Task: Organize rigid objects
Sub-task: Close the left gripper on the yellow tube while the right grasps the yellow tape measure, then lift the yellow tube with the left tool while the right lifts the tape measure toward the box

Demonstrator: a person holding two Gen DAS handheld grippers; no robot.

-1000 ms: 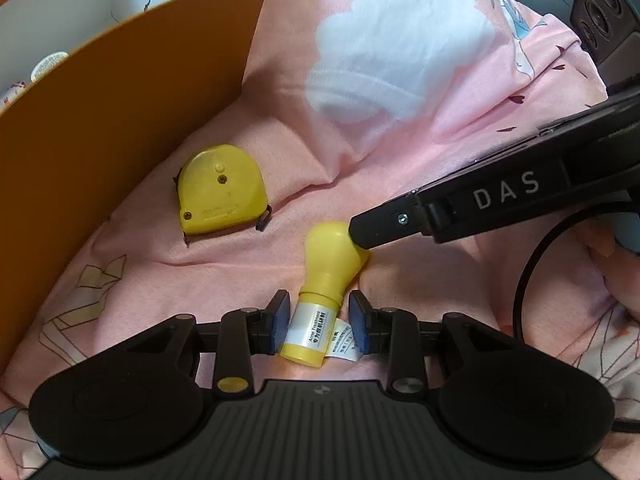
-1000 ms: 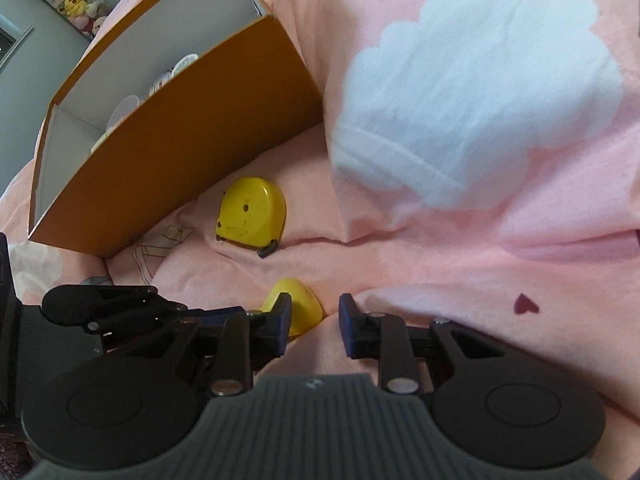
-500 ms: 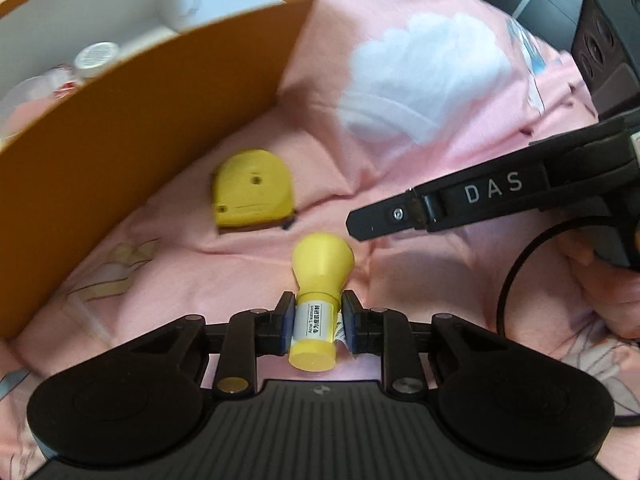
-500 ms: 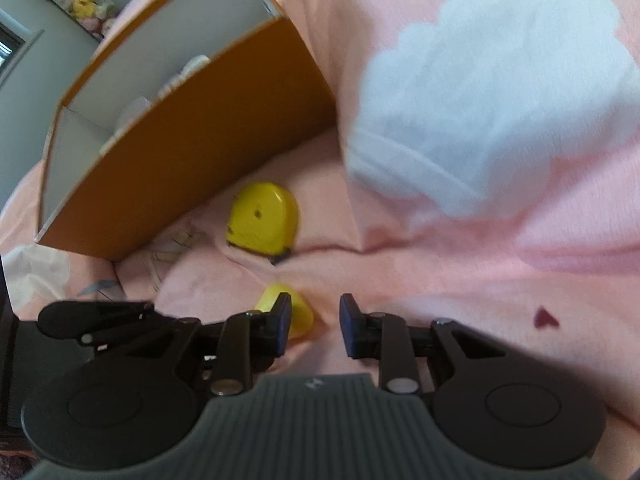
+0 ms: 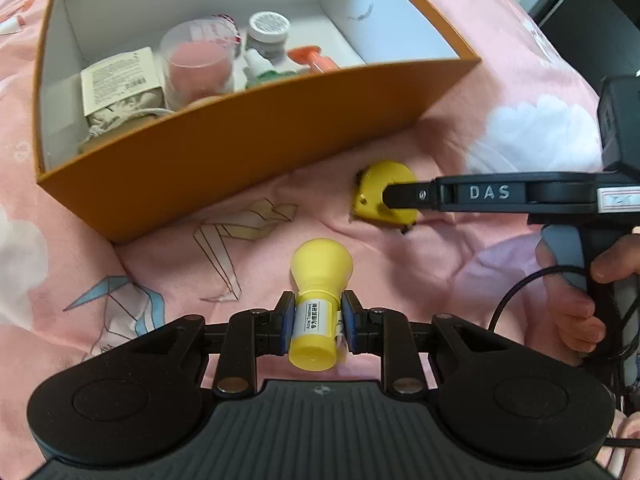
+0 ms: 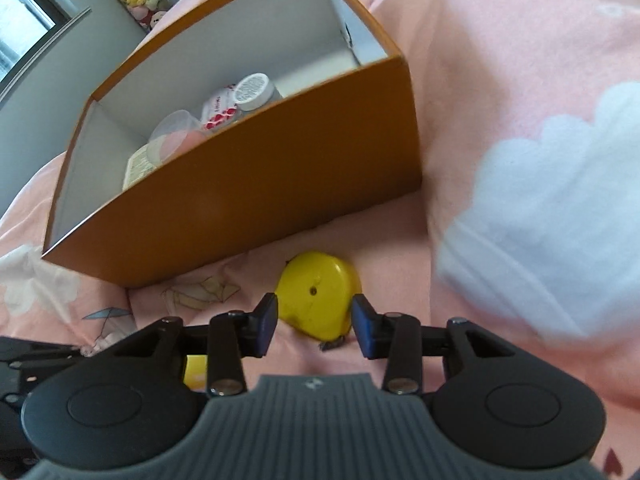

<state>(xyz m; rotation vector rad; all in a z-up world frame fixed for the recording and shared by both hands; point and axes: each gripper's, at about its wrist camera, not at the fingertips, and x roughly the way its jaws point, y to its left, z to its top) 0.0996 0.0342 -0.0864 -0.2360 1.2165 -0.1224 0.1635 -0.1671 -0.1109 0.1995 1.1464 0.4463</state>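
Observation:
My left gripper [image 5: 314,326] is shut on a yellow bottle [image 5: 318,296] with a white label, holding it by the body above the pink bedsheet, its bulb-shaped cap pointing toward the orange box [image 5: 248,148]. A yellow tape measure [image 6: 316,294] lies on the sheet near the box's right front corner. My right gripper [image 6: 314,322] hovers over the tape measure's near edge with its jaws opening; the pads stand either side of it and do not press on it. In the left wrist view a right finger [image 5: 404,196] overlaps the tape measure [image 5: 370,196].
The orange box [image 6: 256,192] has white inner walls and holds a clear cup, a white-lidded jar, a small carton, a green-and-white bottle and an orange piece. A person's hand [image 5: 576,300] grips the right gripper's handle, with a black cable beside it. Dark furniture stands at the far right.
The left gripper closed on the yellow bottle and lifted it toward the box. The right gripper moved from the bottle's cap over to the tape measure and its jaws spread apart.

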